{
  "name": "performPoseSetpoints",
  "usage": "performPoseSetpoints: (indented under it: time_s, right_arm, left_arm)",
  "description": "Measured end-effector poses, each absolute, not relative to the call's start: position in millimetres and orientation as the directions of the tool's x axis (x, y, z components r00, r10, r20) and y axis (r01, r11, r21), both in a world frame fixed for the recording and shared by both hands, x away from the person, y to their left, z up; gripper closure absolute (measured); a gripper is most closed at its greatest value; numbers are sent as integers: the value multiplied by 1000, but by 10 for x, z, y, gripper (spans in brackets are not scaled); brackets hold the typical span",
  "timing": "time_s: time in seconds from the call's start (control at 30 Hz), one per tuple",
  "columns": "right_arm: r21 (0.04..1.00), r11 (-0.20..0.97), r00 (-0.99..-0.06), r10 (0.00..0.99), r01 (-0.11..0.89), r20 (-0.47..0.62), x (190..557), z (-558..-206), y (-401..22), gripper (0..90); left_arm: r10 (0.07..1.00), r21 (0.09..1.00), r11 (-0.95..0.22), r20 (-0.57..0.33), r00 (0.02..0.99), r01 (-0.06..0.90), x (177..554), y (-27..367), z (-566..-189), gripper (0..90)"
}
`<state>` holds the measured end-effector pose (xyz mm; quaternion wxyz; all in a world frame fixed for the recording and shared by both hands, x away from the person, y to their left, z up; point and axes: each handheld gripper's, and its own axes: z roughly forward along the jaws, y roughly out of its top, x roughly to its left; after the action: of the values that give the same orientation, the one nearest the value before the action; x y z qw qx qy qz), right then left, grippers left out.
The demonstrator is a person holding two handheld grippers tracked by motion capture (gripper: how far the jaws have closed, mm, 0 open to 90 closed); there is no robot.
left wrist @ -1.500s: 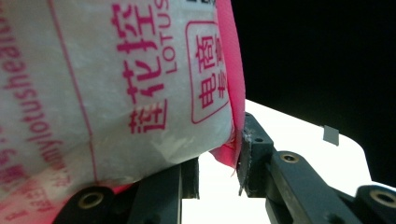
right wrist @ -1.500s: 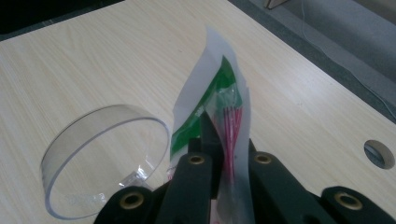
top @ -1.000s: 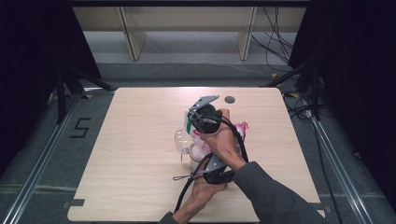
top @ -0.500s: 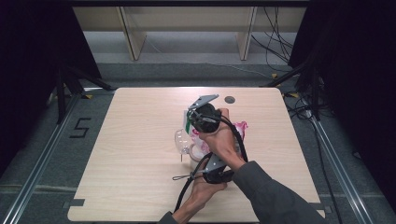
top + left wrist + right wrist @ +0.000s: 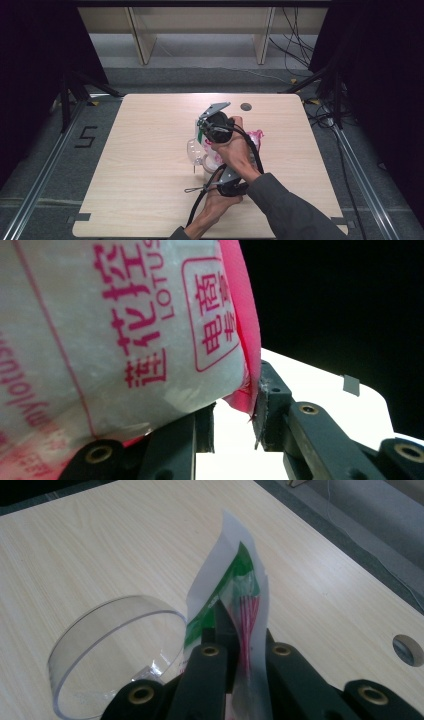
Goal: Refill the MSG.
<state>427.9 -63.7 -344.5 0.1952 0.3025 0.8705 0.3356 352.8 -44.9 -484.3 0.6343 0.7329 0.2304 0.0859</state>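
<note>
Right hand-held gripper [image 5: 235,645] is clamped on a thin sachet [image 5: 240,595] just beside the clear cup [image 5: 115,650]; left hand-held gripper [image 5: 232,427] pinches the pink bag [image 5: 125,325]; both probably light, floppy, slippery, so grip edges.

Light wood table [image 5: 140,165] on grey floor [image 5: 45,165], dark curtains [image 5: 30,60] w/ shelving [image 5: 200,25] behind.
</note>
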Motion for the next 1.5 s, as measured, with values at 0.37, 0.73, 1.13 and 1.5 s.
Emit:
performPoseSetpoints:
  time_s: [0.37,0.73,1.13,1.5]
  right_arm:
    - [700,603,-742,652,383,-156,4321,-3469,-637,900]
    - [694,603,-732,663,394,-160,4321,-3487,-645,900]
    - [692,600,-734,663,401,-150,4323,-3469,-652,900]
    - [682,624,-743,646,381,-177,4320,-3484,-646,900]
  left_arm:
    - [470,964,-171,-101,877,203,3564,-405,-4836,732]
    - [464,964,-177,-95,881,198,3548,-422,-4831,733]
    - [465,964,-179,-94,880,197,3553,-413,-4832,734]
    - [456,967,-127,-139,879,219,3523,-458,-4844,736]
